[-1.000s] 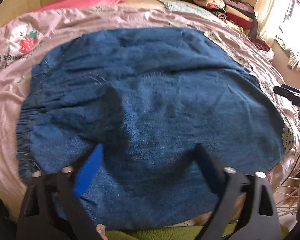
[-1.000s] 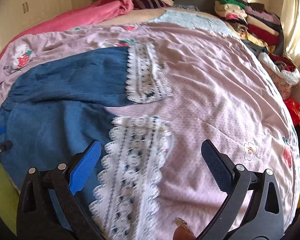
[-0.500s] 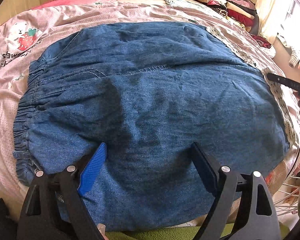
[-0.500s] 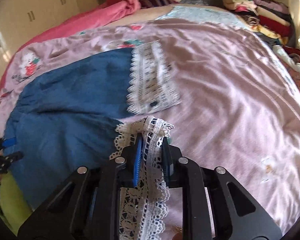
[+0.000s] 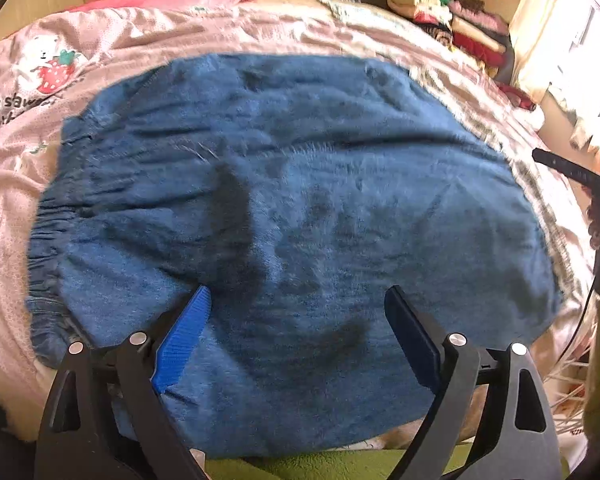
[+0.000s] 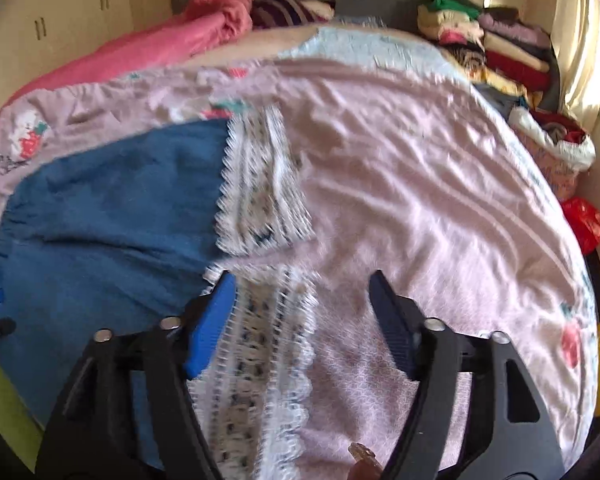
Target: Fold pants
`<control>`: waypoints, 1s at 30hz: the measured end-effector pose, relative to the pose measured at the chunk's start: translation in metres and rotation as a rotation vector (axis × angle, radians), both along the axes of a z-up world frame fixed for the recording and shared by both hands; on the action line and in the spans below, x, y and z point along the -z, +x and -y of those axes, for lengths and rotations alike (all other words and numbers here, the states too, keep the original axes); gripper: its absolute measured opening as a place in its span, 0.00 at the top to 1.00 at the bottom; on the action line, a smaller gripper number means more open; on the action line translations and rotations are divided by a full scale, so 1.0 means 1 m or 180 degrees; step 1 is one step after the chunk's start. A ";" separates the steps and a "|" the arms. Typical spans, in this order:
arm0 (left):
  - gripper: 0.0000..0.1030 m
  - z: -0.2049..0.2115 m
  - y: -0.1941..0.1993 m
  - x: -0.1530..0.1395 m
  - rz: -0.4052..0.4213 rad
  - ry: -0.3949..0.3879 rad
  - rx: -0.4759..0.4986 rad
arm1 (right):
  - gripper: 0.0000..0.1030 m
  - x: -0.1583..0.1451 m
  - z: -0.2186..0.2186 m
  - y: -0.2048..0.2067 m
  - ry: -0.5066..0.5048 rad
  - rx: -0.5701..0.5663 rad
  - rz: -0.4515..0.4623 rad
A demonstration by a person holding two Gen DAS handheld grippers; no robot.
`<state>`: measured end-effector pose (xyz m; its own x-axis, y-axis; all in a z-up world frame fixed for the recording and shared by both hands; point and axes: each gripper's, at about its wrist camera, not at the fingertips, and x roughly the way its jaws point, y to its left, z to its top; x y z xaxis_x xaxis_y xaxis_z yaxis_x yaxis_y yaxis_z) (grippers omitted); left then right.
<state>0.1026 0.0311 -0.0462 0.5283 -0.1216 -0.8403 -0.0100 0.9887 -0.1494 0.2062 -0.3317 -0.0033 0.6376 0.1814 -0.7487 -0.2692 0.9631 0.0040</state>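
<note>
Blue denim pants point(image 5: 292, 208) with white lace leg cuffs lie spread flat on a pink bed sheet point(image 5: 28, 184). The elastic waistband point(image 5: 46, 248) is at the left. My left gripper point(image 5: 296, 308) is open and empty, just above the pants near the bed's front edge. In the right wrist view the pants point(image 6: 112, 232) lie at the left, with the far lace cuff point(image 6: 260, 184) and the near lace cuff point(image 6: 260, 352). My right gripper point(image 6: 304, 304) is open, over the near cuff, with the cuff lying flat between its fingers. Both views are motion-blurred.
A stack of folded clothes point(image 6: 496, 44) stands at the far right of the bed. A pink blanket point(image 6: 188, 36) and a striped garment point(image 6: 288, 8) lie at the head. A red bag point(image 6: 584, 224) is off the right edge. A green cloth point(image 5: 340, 466) is at the front edge.
My right gripper was shut on the near lace cuff half a second ago; it has opened and the cuff lies flat again. My left gripper stayed open and shifted slightly.
</note>
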 end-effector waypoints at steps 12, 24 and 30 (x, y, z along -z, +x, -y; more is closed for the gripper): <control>0.05 -0.076 -0.012 -0.061 0.0535 0.0037 -0.0554 | 0.13 -0.054 -0.102 -0.028 0.0313 -0.0889 0.0327; 0.04 -0.147 0.014 -0.081 0.0682 0.0193 -0.1043 | 0.09 -0.065 -0.192 -0.031 0.0309 -0.1508 0.0362; 0.04 -0.173 0.041 -0.073 0.0586 0.0294 -0.1147 | 0.09 -0.060 -0.227 -0.010 0.0229 -0.1646 0.0335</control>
<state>0.1435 0.2038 0.0272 0.6657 0.1702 -0.7266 -0.3395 0.9361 -0.0918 0.1960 -0.1048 0.0568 0.5224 0.5404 -0.6596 -0.7113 0.7028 0.0124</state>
